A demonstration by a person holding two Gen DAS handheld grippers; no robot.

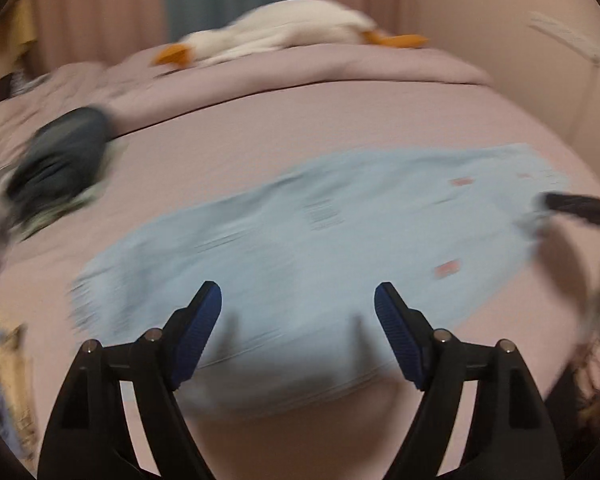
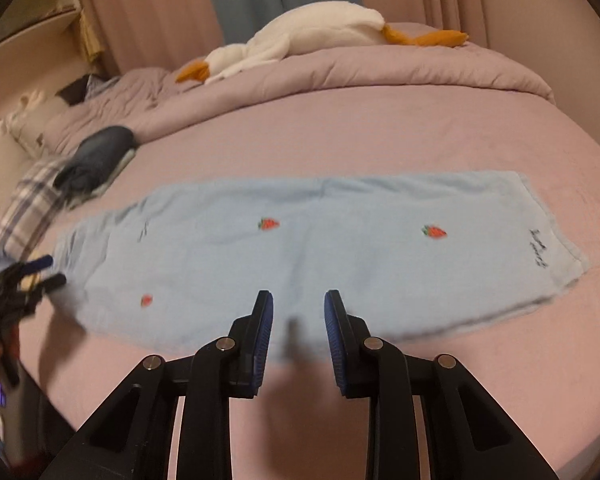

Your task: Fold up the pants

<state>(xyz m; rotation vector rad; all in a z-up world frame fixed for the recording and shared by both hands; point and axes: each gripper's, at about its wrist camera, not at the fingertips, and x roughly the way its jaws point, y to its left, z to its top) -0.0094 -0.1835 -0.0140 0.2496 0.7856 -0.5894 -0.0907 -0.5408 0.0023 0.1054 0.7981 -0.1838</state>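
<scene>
Light blue pants (image 2: 300, 256) with small red strawberry marks lie flat on the pink bed sheet (image 2: 380, 140), folded lengthwise, waist to the left and hems to the right. They also show, blurred, in the left wrist view (image 1: 300, 248). My left gripper (image 1: 298, 300) is open and empty, just above the pants' near edge. My right gripper (image 2: 299, 308) is open with a narrower gap, empty, above the near edge at the pants' middle. The left gripper also shows at the left edge of the right wrist view (image 2: 40, 270).
A dark folded garment (image 2: 96, 160) lies on a plaid cloth (image 2: 24, 208) at the left of the bed. A rolled lilac duvet (image 2: 340, 68) with a white plush goose (image 2: 300, 36) runs along the back. Curtains hang behind.
</scene>
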